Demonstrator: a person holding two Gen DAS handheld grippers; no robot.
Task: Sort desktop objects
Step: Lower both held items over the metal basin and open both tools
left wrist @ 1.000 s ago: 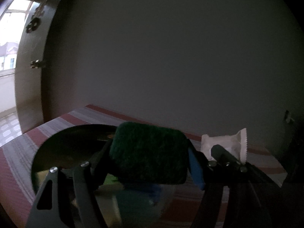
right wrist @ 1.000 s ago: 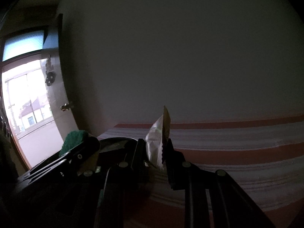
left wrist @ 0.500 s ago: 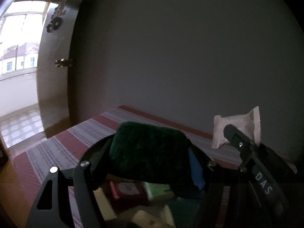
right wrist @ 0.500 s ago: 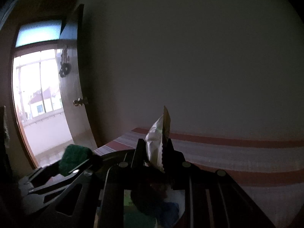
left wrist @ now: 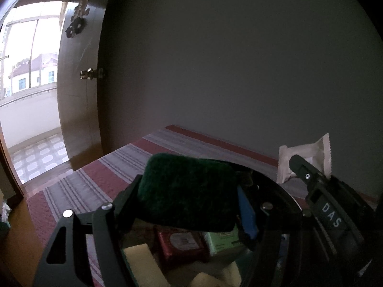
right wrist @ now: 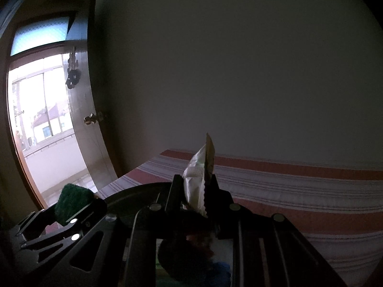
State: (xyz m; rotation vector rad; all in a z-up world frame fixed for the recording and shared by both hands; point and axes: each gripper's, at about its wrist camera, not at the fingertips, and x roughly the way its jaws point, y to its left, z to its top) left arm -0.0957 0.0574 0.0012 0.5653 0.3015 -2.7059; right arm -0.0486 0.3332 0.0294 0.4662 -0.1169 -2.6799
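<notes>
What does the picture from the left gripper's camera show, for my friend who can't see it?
The left gripper holds a dark green scrubbing sponge above a round dark bin of small items on a striped cloth. At right, the right gripper pinches a white packet. An open door shows daylight.

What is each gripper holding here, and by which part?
Left gripper: green scouring pad, clamped across its two side edges. Right gripper: white sachet, pinched near its lower end, upright.

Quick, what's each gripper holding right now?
Left gripper: closed on the green scouring pad.
Right gripper: closed on the white packet.
</notes>
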